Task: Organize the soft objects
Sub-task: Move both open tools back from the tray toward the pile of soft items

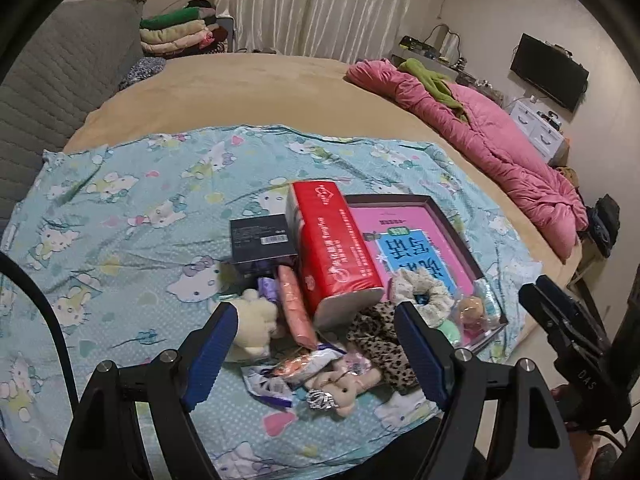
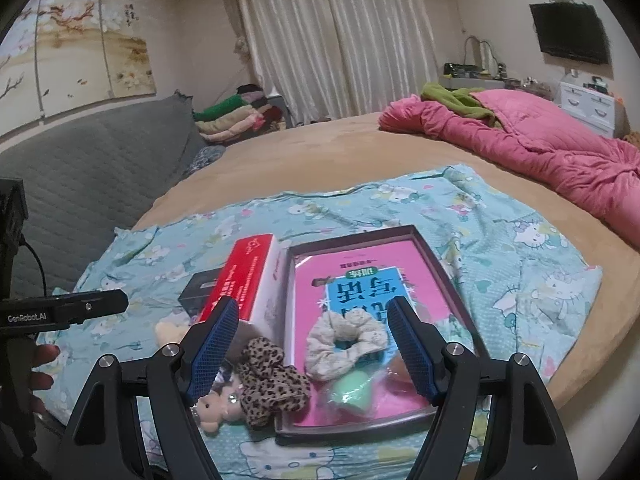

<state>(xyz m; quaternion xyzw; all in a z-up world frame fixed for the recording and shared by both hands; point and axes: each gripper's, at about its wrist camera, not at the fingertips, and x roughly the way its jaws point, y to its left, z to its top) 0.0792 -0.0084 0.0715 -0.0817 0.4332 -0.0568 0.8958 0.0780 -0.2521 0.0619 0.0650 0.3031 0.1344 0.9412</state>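
While both pairs of tongs hang above the pile, nothing is between their blue pads. The left tongs (image 1: 316, 320) are spread wide and hold nothing; they tip steeply down over the cream plush toy (image 1: 256, 320), the small bear charm (image 1: 344, 388) and the leopard scrunchie (image 1: 380, 344). The right tongs (image 2: 312, 320) are spread wide too, empty, and point down less steeply at the tray (image 2: 448, 276). Inside the tray lie the pale scrunchie (image 2: 344, 340), a green sponge (image 2: 352, 392) and a pink book (image 2: 360, 276), so I think the tray is the home for the soft things. The leopard scrunchie sits just outside the tray's near left corner, touching the bear charm, so it probably waits its turn. A red tissue pack (image 1: 336, 252) lies beside the tray, leaning on the pile, with a dark box (image 1: 260, 244) beside it. A pink tube (image 1: 296, 308) and a crinkly wrapper (image 1: 280, 376) lie in the heap too. Everything rests on a blue cat-print sheet (image 1: 120, 220) spread over the bed (image 1: 260, 88), likely to keep the things together. A hand (image 2: 36, 368) shows at the left edge of the right view, holding the other tool's handle. A pink quilt (image 2: 540, 148) lies bunched far off.
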